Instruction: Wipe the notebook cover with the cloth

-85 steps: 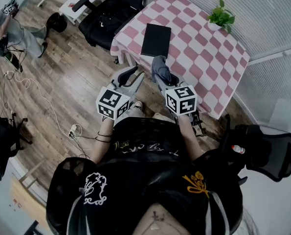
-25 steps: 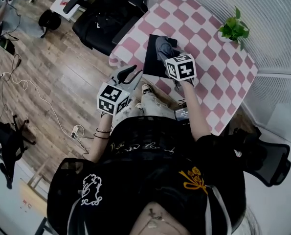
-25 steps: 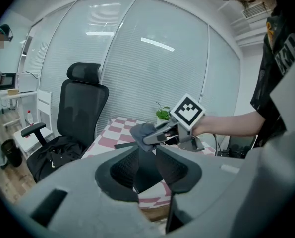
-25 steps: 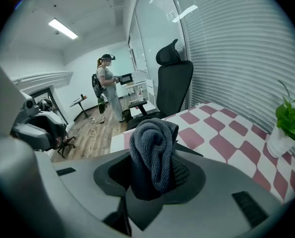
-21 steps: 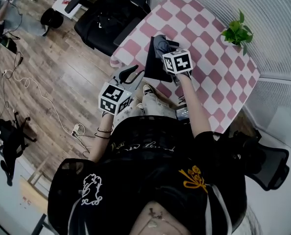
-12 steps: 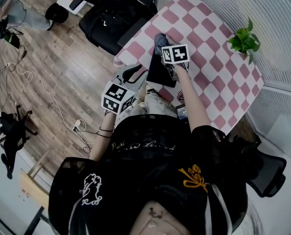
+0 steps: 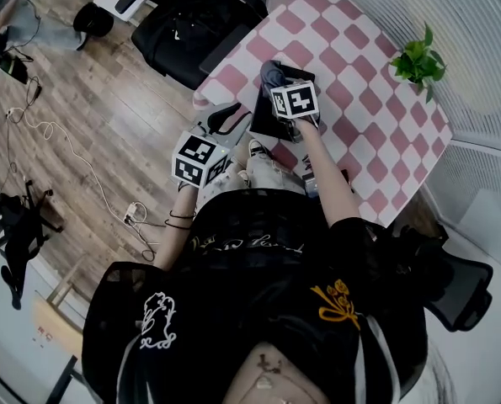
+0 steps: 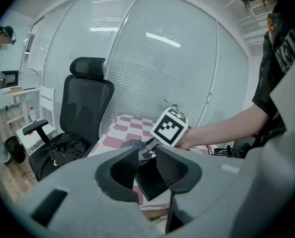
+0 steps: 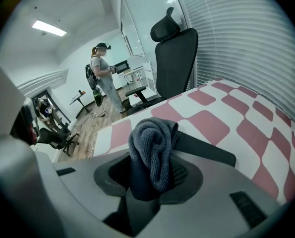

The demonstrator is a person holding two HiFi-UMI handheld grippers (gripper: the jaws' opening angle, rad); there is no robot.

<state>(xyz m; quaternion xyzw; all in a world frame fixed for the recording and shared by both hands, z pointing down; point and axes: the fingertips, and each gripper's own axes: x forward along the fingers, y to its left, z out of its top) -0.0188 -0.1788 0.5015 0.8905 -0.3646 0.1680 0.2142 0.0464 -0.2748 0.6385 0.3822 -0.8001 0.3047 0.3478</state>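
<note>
Over notebook (image 7: 264,124) edge: cloth (image 9: 154,145), R hand-held gripper (image 9: 150,176).

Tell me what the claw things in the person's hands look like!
Both the left claw and right claw have grey bodies with dark, curved, ribbed pads. Each carries a white cube printed with black square markers. The person wears a black short-sleeved shirt with white and yellow designs.

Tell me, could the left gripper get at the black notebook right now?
Probably yes: the left gripper is open and empty, and the notebook lies just ahead at the table edge, nothing between.
</note>
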